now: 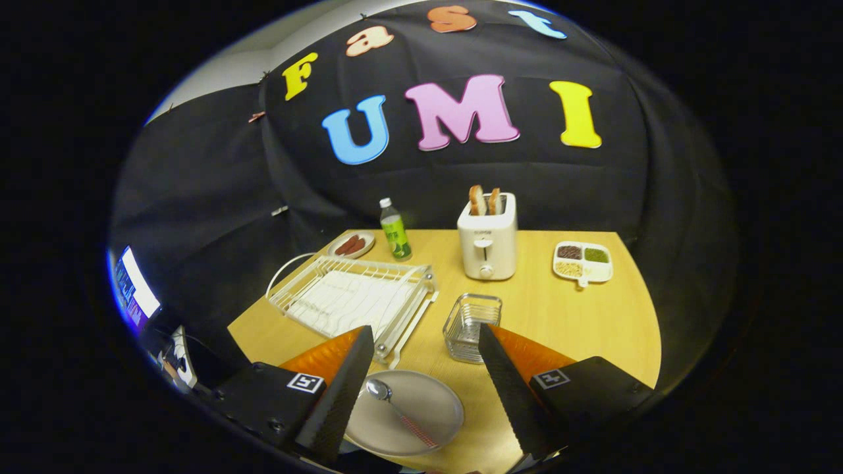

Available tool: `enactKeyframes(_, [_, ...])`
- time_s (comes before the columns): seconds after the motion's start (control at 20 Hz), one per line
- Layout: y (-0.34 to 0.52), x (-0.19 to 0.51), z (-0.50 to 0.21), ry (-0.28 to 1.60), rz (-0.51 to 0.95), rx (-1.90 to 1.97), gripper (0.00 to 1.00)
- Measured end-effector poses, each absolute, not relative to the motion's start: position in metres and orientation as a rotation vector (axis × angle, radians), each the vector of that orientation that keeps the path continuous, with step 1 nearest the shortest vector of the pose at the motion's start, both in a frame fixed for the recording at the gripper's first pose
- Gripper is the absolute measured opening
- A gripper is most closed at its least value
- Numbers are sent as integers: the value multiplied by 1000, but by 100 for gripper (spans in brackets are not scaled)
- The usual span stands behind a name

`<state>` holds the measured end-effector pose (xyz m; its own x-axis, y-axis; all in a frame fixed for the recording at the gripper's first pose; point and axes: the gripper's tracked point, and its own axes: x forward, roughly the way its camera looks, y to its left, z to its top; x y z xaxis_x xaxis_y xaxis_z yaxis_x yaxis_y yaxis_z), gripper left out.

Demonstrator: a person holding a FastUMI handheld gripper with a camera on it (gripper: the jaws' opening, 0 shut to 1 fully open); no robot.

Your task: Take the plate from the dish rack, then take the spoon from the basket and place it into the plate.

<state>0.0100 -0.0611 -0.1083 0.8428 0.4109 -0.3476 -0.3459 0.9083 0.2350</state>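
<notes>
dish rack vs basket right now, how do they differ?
The dish rack is white, wide and low; the basket is clear, small and boxy. The rack lies ahead of one finger, the basket ahead of the other. Both look empty. The open gripper holds nothing.

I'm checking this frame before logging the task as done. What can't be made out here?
- Plate: near-left rim hidden behind a finger of the open tool.
- Basket: contents unclear through the clear walls.
- Bottle label: too small.
- Screen beyond the table: cut off, blurred.
</notes>
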Motion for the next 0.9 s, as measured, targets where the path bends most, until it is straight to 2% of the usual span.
enactKeyframes(0.2, [-84, -2, -65, 295, 234, 140, 99])
enactKeyframes(0.45, [-78, -33, -19, 194, 92, 137, 99])
enactKeyframes(0.9, [-10, -64, 35, 42, -16, 151, 99])
